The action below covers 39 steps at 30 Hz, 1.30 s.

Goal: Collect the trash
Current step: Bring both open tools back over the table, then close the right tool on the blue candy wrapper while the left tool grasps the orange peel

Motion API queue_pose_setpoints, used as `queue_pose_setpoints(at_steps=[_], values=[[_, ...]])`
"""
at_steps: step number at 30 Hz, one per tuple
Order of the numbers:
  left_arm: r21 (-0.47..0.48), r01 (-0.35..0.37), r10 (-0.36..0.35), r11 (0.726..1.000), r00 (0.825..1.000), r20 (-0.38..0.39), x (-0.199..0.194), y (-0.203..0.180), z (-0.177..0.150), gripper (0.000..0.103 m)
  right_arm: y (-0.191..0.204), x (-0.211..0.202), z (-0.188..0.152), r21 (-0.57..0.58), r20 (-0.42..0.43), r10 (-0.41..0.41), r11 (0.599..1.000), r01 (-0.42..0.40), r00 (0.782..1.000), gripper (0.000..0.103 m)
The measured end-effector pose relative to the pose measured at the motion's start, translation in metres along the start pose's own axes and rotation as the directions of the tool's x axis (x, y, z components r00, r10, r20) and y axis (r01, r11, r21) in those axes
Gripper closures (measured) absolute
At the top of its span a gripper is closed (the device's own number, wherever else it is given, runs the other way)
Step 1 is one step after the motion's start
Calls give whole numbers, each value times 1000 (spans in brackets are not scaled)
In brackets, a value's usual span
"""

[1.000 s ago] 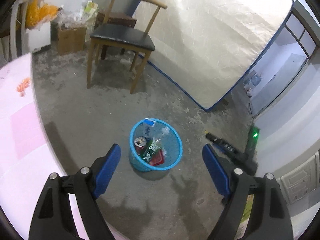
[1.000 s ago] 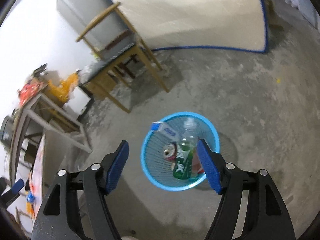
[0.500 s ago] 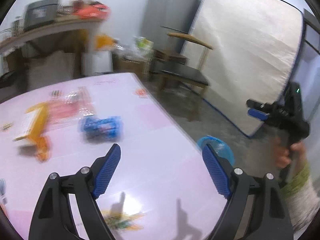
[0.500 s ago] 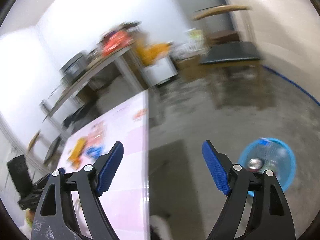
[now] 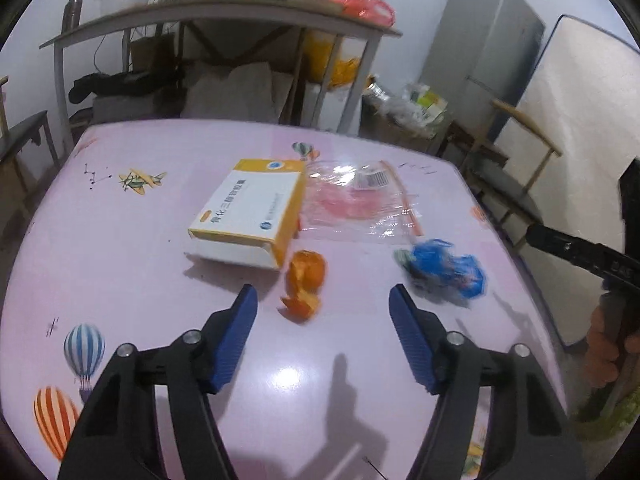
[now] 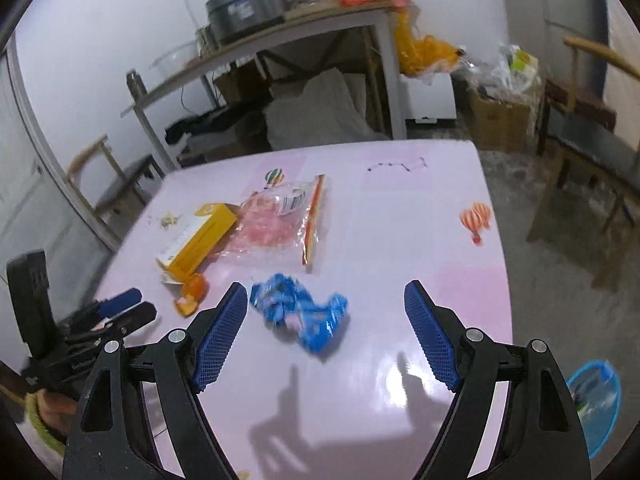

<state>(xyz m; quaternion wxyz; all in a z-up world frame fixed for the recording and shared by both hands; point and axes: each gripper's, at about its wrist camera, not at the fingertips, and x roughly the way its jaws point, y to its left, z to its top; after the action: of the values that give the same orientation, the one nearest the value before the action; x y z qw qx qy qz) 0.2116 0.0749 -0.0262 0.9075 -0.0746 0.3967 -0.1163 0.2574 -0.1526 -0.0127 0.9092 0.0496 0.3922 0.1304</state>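
Pink desk (image 5: 120, 240) under both cameras, printed with balloons and a small plane. Left tongs (image 5: 320, 300) above the near part of it, jaws closing with only air between them, pads touching nothing; orange peel (image 5: 304, 284) just beyond the gap. Left of the peel, touching or nearly so, yellow-and-white box (image 5: 248, 212) lying flat; blue writing on its lid, characters too blurred to read, small round blue logo near a corner. Behind and right of the box, clear plastic bag (image 5: 356, 204) with pinkish contents and a white barcode label, digits illegible; bag edge tucked against the box. Further right, crumpled blue wrapper (image 5: 444, 268), motion-smeared, print unreadable. Far right edge: other tool's black body with a hand (image 5: 608, 344) on its grip, cut off by the lens rim.

From the right wrist view: left tool low at the left margin, mostly cropped. Box (image 6: 200, 236) seen edge-on, peel (image 6: 192, 292) at its near end. Bag (image 6: 280, 220) beside it. Blue wrapper (image 6: 300, 312) just ahead of the right tongs (image 6: 326, 312), nearer the left pad, not pinched; jaws spread wide, nothing gripped. Blue basket (image 6: 596, 392) on the floor at lower right, half hidden behind the tong arm, contents indistinct.
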Motion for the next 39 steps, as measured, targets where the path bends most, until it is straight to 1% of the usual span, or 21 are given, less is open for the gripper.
queue_pose_setpoints(at_steps=[1, 3, 6, 8, 9, 10, 11, 12, 14, 15, 17, 18, 20, 23, 26, 31, 33, 35, 36, 38, 39], values=[[-7, -7, 7, 1000, 1000, -26, 11, 3, 2, 45, 4, 3, 1, -12, -4, -8, 1000, 8, 1000, 26], [-17, -7, 6, 1000, 998, -60, 24, 8, 4, 49, 7, 11, 4, -25, -17, -16, 1000, 15, 1000, 28], [1, -14, 14, 1000, 994, -104, 43, 8, 1, 58, 13, 23, 1, -55, -38, -22, 998, 20, 999, 31], [2, -12, 12, 1000, 993, -119, 49, 8, 0, 65, 18, 26, 2, -80, -45, -25, 997, 22, 999, 34], [7, -20, 20, 1000, 994, -111, 49, 7, -1, 67, 21, 30, 2, -94, -50, -28, 995, 23, 998, 34], [11, -25, 26, 1000, 993, -111, 49, 7, -1, 73, 23, 34, 1, -110, -58, -30, 994, 24, 998, 37], [6, -27, 27, 1000, 993, -115, 50, 8, -1, 82, 25, 37, 0, -120, -69, -34, 992, 25, 997, 42], [1, -27, 27, 1000, 993, -116, 51, 10, 1, 85, 26, 41, -1, -125, -82, -38, 992, 28, 996, 44], [-2, -23, 23, 1000, 993, -119, 51, 11, 0, 90, 27, 46, -2, -122, -106, -29, 992, 16, 994, 57], [1, -22, 22, 1000, 993, -119, 51, 11, -1, 91, 27, 49, -3, -114, -116, -25, 993, 12, 993, 60], [2, -19, 20, 1000, 993, -120, 50, 11, -2, 95, 26, 50, -4, -99, -127, -14, 995, 1, 992, 75], [-1, -16, 15, 1000, 992, -122, 49, 11, -2, 96, 26, 49, -5, -86, -132, -3, 996, -9, 991, 79], [-8, -9, 8, 1000, 992, -126, 46, 12, -4, 97, 25, 47, -7, -68, -143, 12, 997, -22, 990, 94], [-16, 3, -5, 1000, 991, -130, 41, 12, -7, 98, 24, 42, -9, -49, -152, 21, 998, -29, 988, 101], [-20, 20, -22, 1000, 991, -134, 31, 11, -13, 99, 23, 33, -14, -26, -155, 44, 998, -49, 987, 103], [-8, 45, -46, 999, 989, -144, 8, 7, -32, 99, 22, 12, -26, 22, -158, 92, 996, -90, 983, 103], [-3, 54, -53, 999, 987, -154, -2, 6, -42, 99, 24, 3, -29, 7, -146, 93, 996, -93, 985, 103], [-1, 55, -54, 998, 986, -157, -10, 5, -50, 99, 26, -4, -27, -30, -121, 71, 997, -75, 990, 95], [-2, 55, -55, 998, 986, -157, -12, 4, -53, 99, 26, -4, -25, -36, -114, 61, 997, -65, 992, 87], [-19, 57, -60, 998, 986, -156, -18, 5, -58, 99, 26, -4, -19, -60, -87, 42, 997, -47, 995, 44], [-35, 58, -62, 998, 986, -154, -21, 7, -61, 99, 27, -3, -17, -78, -69, 39, 996, -44, 997, 38]])
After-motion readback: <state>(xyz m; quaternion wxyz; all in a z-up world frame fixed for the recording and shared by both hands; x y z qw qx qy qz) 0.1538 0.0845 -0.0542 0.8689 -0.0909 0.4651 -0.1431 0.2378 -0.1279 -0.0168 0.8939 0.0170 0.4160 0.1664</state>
